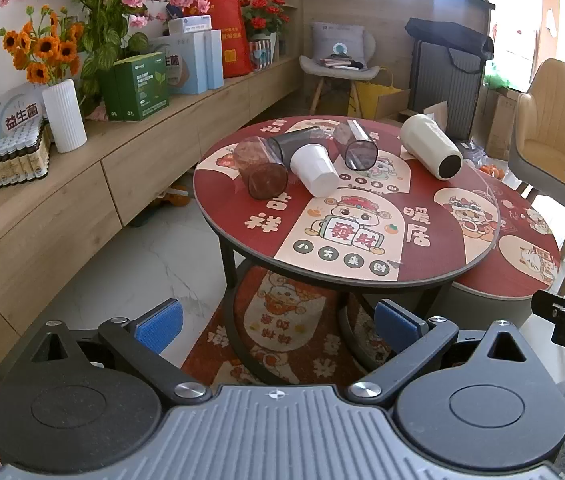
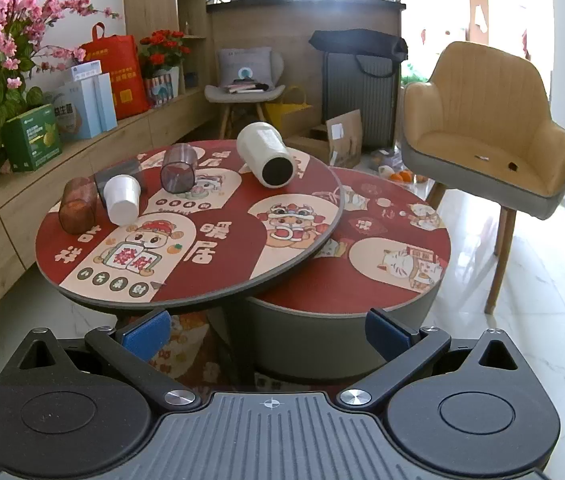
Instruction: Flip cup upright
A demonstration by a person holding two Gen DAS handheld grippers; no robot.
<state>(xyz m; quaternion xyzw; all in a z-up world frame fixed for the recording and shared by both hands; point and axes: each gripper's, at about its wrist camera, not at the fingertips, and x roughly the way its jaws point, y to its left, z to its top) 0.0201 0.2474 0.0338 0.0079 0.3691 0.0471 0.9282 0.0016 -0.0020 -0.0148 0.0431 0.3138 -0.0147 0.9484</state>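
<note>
Round table (image 2: pixel 186 280) ahead; both jaws wide, holding nothing.

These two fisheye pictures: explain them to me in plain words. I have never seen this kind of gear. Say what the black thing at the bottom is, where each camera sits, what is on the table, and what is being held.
No robot here: a person holds a two-finger claw in each hand, with a camera on each looking forward along its fingers. One picture comes from the left claw, the other from the right claw. The blue pieces are the finger pads. Both claws are open, hold nothing, and are short of the round red table.

On it five cups lie on their sides: a brown see-through cup, a white cup, a dark smoky cup behind that, a grey see-through cup and a large cream cup. None is upright yet. A lower round table stands beside it.
</note>
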